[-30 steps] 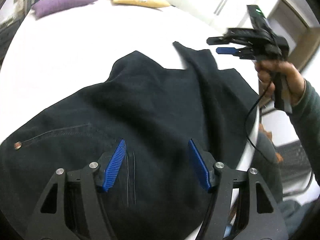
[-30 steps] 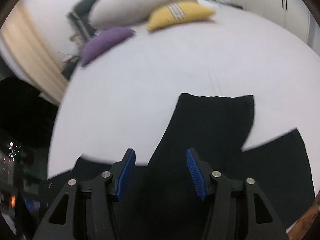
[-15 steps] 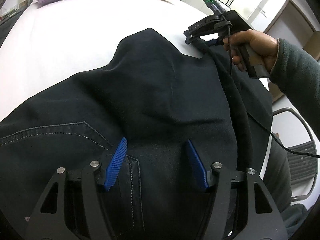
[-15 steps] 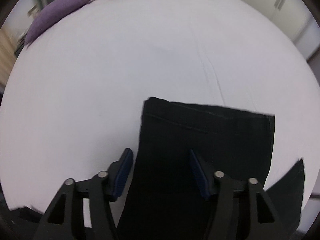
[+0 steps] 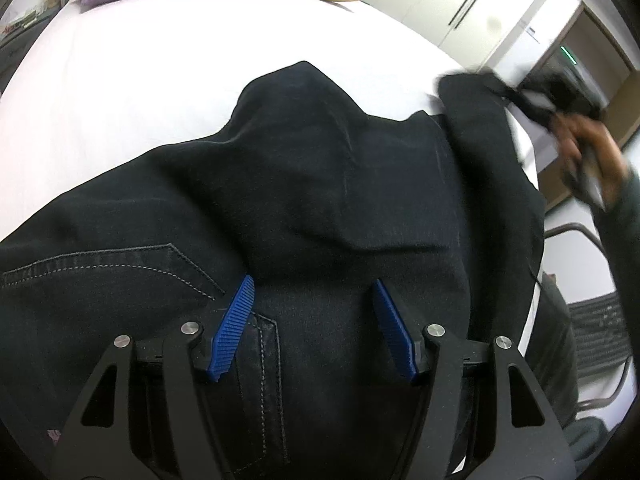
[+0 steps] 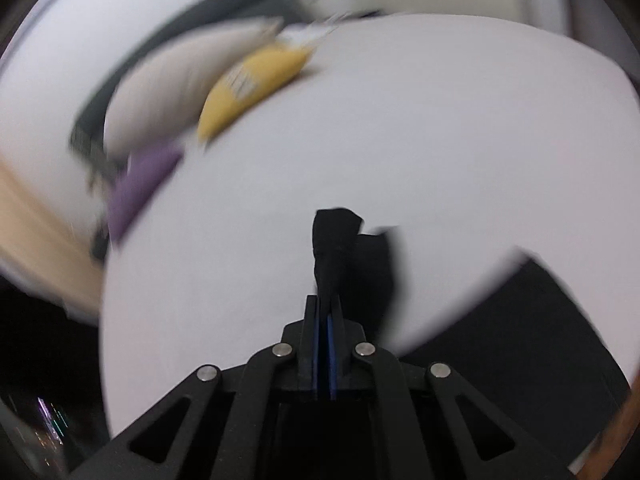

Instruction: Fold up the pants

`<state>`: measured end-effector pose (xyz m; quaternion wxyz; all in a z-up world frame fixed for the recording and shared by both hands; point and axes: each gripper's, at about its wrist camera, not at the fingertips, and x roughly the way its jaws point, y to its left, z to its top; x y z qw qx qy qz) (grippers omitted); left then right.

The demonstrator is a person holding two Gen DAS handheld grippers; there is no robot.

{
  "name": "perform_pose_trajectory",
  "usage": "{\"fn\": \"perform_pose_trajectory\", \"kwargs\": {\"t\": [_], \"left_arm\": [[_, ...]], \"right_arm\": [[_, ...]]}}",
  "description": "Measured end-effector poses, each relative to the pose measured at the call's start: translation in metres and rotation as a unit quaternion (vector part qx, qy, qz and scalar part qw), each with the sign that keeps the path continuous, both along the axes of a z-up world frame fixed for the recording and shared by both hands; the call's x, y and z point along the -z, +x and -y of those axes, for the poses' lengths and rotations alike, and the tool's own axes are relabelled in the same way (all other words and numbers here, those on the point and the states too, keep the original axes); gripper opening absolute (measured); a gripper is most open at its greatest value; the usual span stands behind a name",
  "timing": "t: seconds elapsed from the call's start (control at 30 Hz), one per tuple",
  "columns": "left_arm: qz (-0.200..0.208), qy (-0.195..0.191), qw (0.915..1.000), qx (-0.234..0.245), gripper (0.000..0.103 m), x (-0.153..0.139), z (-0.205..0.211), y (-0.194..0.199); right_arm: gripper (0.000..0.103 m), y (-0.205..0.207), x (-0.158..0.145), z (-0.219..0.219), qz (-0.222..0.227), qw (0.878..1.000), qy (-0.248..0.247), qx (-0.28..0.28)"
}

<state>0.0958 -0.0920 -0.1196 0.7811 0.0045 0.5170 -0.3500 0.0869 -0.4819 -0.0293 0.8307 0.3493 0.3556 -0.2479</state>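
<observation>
Your right gripper [image 6: 325, 312] has its jaws pinching only a thin bunch of pants [image 5: 320, 200] hem, left gripper [image 5: 312, 324] spread and idle, so a fast pull may slip it free or drag the pile across the bed [image 5: 140, 60].

Your right hand [image 5: 592, 160] and the right gripper [image 5: 536, 98] are smeared by motion in the left wrist view, so you cannot read there how the jaws stand or where they meet the pants [image 5: 320, 184], whose waist end runs off the bottom and left edges. In the right wrist view the yellow pillow [image 6: 252, 88], the purple pillow [image 6: 140, 188] and the white pillow [image 6: 180, 84] are streaked, and the pants' edge at lower right is soft. Your left gripper [image 5: 314, 326] hides the cloth beneath its frame.
</observation>
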Motion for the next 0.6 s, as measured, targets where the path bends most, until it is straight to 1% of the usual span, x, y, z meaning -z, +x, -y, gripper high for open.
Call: {"fn": "perform_pose_trajectory", "kwargs": {"t": [0.07, 0.13, 0.17, 0.23, 0.27, 0.3, 0.37, 0.4, 0.43, 0.47, 0.5, 0.53, 0.57, 0.6], "left_arm": [[-0.004, 0.002, 1.0, -0.006, 0.061, -0.002, 0.001, 0.002], [-0.006, 0.006, 0.9999, -0.011, 0.063, -0.002, 0.003, 0.004], [-0.008, 0.007, 0.9998, -0.014, 0.065, -0.003, 0.004, 0.005], [-0.011, 0.013, 0.9997, -0.018, 0.07, -0.005, 0.009, 0.006], [-0.012, 0.019, 0.9996, -0.02, 0.073, -0.006, 0.012, 0.007], [-0.011, 0.026, 0.9994, -0.022, 0.074, -0.007, 0.016, 0.007], [-0.008, 0.039, 0.9989, -0.025, 0.074, -0.008, 0.02, 0.007], [-0.008, 0.042, 0.9987, -0.027, 0.074, -0.009, 0.021, 0.007], [-0.008, 0.044, 0.9985, -0.03, 0.074, -0.009, 0.022, 0.007], [-0.01, 0.045, 0.9983, -0.035, 0.074, -0.01, 0.023, 0.007], [-0.011, 0.046, 0.9982, -0.037, 0.074, -0.01, 0.023, 0.006], [-0.013, 0.047, 0.998, -0.041, 0.074, -0.011, 0.024, 0.007], [-0.013, 0.049, 0.9978, -0.044, 0.074, -0.011, 0.024, 0.007], [-0.013, 0.051, 0.9977, -0.044, 0.074, -0.011, 0.024, 0.004]], "right_arm": [[0.004, -0.059, 0.002, 0.017, 0.031, 0.998, 0.021, 0.056], [0.004, -0.127, 0.02, 0.03, 0.052, 0.989, 0.054, 0.125], [0.004, -0.139, 0.024, 0.037, 0.057, 0.985, 0.069, 0.145], [0.004, -0.17, 0.045, 0.036, 0.074, 0.975, 0.118, 0.175], [0.004, -0.177, 0.054, 0.031, 0.08, 0.971, 0.132, 0.183], [0.007, -0.181, 0.062, 0.029, 0.092, 0.968, 0.144, 0.186], [0.009, -0.174, 0.07, 0.022, 0.117, 0.961, 0.171, 0.184], [0.012, -0.172, 0.074, 0.023, 0.13, 0.956, 0.193, 0.18], [0.019, -0.171, 0.076, 0.025, 0.138, 0.952, 0.207, 0.177], [0.023, -0.169, 0.077, 0.026, 0.148, 0.949, 0.216, 0.176], [0.03, -0.168, 0.076, 0.026, 0.159, 0.947, 0.22, 0.174], [0.033, -0.168, 0.076, 0.027, 0.164, 0.946, 0.221, 0.173], [0.033, -0.166, 0.076, 0.028, 0.168, 0.945, 0.22, 0.173], [0.032, -0.178, 0.077, 0.043, 0.169, 0.945, 0.219, 0.171]]}}
